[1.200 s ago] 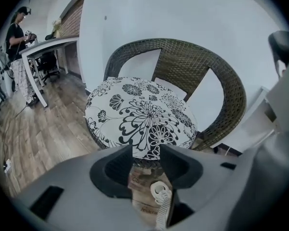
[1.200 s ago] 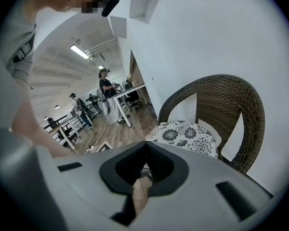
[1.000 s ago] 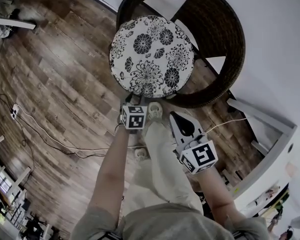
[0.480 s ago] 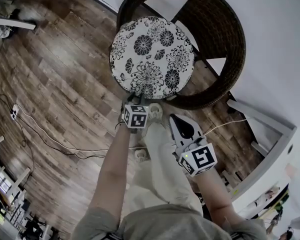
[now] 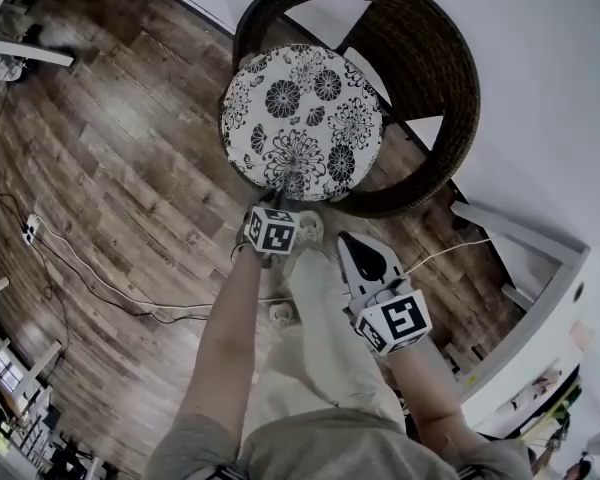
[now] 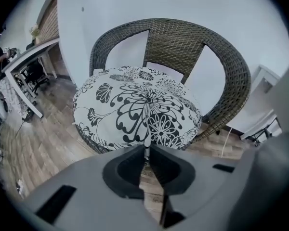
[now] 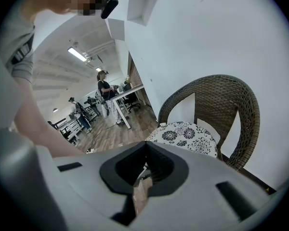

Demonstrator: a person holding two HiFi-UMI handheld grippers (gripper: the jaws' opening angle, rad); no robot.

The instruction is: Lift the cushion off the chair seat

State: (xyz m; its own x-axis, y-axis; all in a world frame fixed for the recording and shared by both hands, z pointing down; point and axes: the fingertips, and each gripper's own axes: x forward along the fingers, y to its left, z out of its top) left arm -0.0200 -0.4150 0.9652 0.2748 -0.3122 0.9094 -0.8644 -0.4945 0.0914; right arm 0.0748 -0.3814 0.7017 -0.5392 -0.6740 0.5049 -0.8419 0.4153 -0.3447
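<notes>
On dark woven wicker chair (image 5: 435, 58) seat, round black-and-white floral fabric cushion (image 5: 302, 123) lying flat. At near rim, left tool (image 6: 146, 152) closing, nipping only thin edge fold; likely slipping out when lifting. Beside it, right tool (image 7: 145, 170) hanging pinched together, empty; one-sided lift risking cushion sagging, dragging on wicker.

The person wears a grey short-sleeved top (image 5: 310, 448). Its cuffs seem to carry dark and light stripes, though they sit at the frame's very edge. Pale beige trousers (image 5: 325, 338) and light shoes (image 5: 310, 224) show below.

The left gripper (image 5: 277, 200) has a pale grey shell and dark-lined fingers (image 6: 130, 167), which are closing on a thin edge of the cushion (image 5: 302, 118). It bears a white cube (image 5: 271, 230) with black square markers.

The right gripper (image 5: 348, 240) is white with a dark oval inset and a similar marker cube (image 5: 395, 320).
</notes>
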